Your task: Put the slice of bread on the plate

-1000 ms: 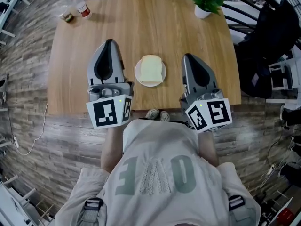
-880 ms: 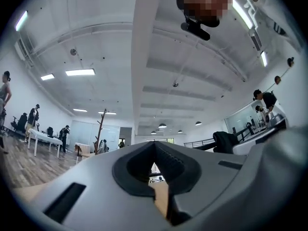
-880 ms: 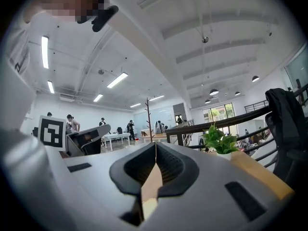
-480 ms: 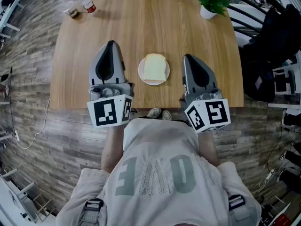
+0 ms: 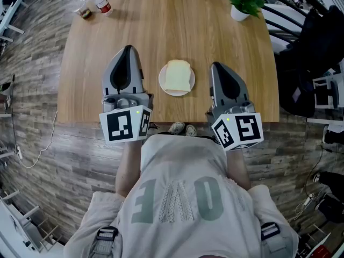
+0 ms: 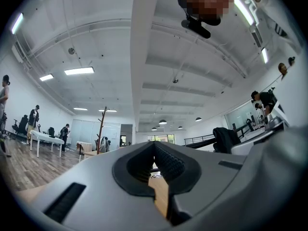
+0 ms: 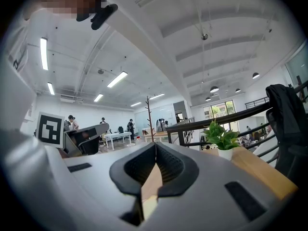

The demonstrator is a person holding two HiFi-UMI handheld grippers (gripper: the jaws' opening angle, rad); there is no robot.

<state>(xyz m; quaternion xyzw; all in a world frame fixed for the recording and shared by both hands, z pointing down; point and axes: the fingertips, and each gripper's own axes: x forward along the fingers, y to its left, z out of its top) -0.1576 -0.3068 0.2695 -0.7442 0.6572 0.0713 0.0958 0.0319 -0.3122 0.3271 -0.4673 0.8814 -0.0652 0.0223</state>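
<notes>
Since the slice of bread [image 5: 178, 76] already lies flat on the small white plate [image 5: 165, 90], the task looks done as far as these views show, and no further carry seems needed. Plate and bread sit at the middle of the head view, on the near half of the wooden table [image 5: 161, 26]. They lie between the two hand-held grippers but touch neither.

The left gripper [image 5: 127, 50] is just left of the plate and the right gripper [image 5: 215, 66] just right of it, both pointing toward the top of the frame. The bread therefore lies sideways and inward from each tip, not ahead of either. Neither gripper is plainly nearer; the plate is about midway.

The slice is close to square, its slightly longer side running up the frame, parallel to both grippers, with its rounded crust edge farthest from the person.

Each gripper's own view shows the jaws clenched together with nothing between them, only a sliver of table visible below. A potted plant [image 5: 243, 1] stands at the upper right corner of the table, well apart.
</notes>
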